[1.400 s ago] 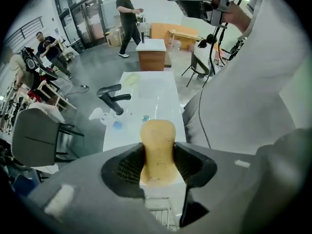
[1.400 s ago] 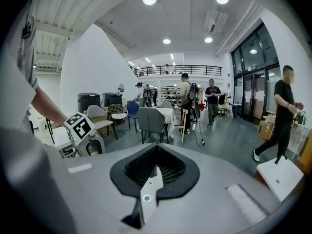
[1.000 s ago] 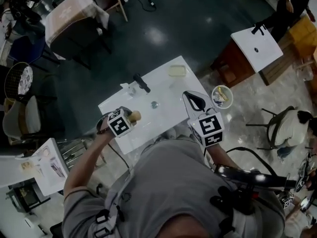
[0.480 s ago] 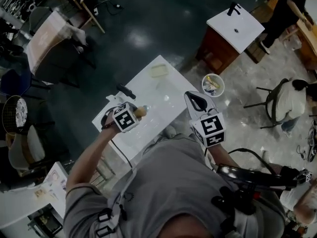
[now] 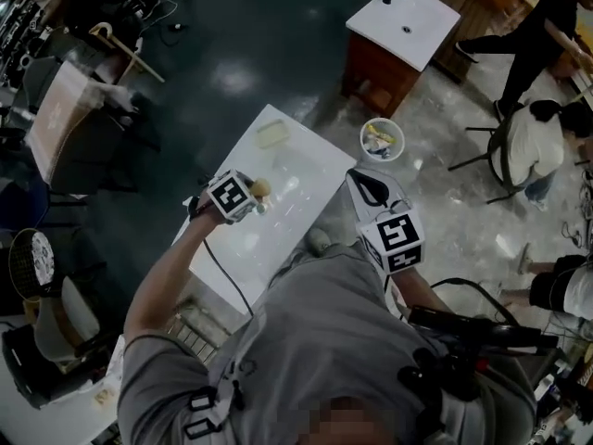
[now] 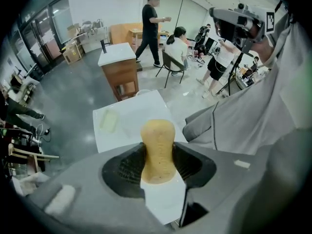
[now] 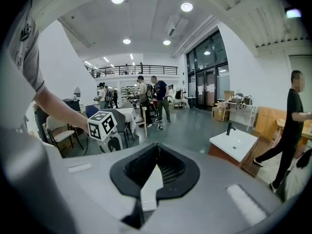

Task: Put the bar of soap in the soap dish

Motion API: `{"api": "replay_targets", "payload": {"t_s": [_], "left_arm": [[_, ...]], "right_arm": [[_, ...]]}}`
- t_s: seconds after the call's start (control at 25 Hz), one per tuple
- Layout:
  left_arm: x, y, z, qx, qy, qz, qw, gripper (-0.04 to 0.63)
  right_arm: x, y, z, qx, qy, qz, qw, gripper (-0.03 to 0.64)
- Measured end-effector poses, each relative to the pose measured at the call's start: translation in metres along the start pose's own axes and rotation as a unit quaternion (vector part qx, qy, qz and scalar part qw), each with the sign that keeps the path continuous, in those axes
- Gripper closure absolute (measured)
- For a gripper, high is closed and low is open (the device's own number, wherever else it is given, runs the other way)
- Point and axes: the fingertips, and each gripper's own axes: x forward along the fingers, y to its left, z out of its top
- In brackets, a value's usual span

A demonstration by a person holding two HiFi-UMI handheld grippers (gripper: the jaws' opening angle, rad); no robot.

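In the left gripper view a tan bar of soap [image 6: 157, 149] stands upright between the pads of my left gripper [image 6: 158, 156], which is shut on it. From the head view the left gripper [image 5: 256, 193] hangs over the middle of the white table [image 5: 295, 202], soap [image 5: 261, 188] at its tip. The pale soap dish [image 5: 272, 134] lies near the table's far end, also seen as the soap dish [image 6: 108, 121] beyond the soap. My right gripper [image 5: 369, 189] hovers off the table's right edge; in its own view the right gripper [image 7: 156, 165] has its jaws together and holds nothing.
A round bucket [image 5: 382, 140] with bits in it stands on the floor past the table's right corner. Beyond it is a wooden vanity cabinet [image 5: 401, 21] with a white top and black tap. People sit and stand at the right [image 5: 528, 146]. Chairs and desks fill the left side.
My left gripper has carried the soap across the table, closer to the soap dish. The right gripper has moved along beside the table's right edge, still shut and with nothing in it.
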Motion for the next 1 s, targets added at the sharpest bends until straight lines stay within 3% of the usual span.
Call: {"api": "replay_targets", "payload": {"t_s": [0.28, 0.72, 1.0], "left_arm": [[0.018, 0.034, 0.023, -0.002, 0.001, -0.009, 1.0, 0.413], [0.051, 0.099, 0.055, -0.013, 0.04, -0.014, 0.999, 0.413], [0.066, 0.137, 0.076, 0.01, 0.048, -0.002, 0.9988, 0.413]], "right_arm": [[-0.015, -0.016, -0.011, 0.019, 0.004, -0.038, 0.999, 0.615], [-0.033, -0.056, -0.036, 0.038, 0.008, -0.089, 0.995, 0.615], [-0.056, -0.071, -0.058, 0.055, 0.023, -0.117, 0.991, 0.615]]}}
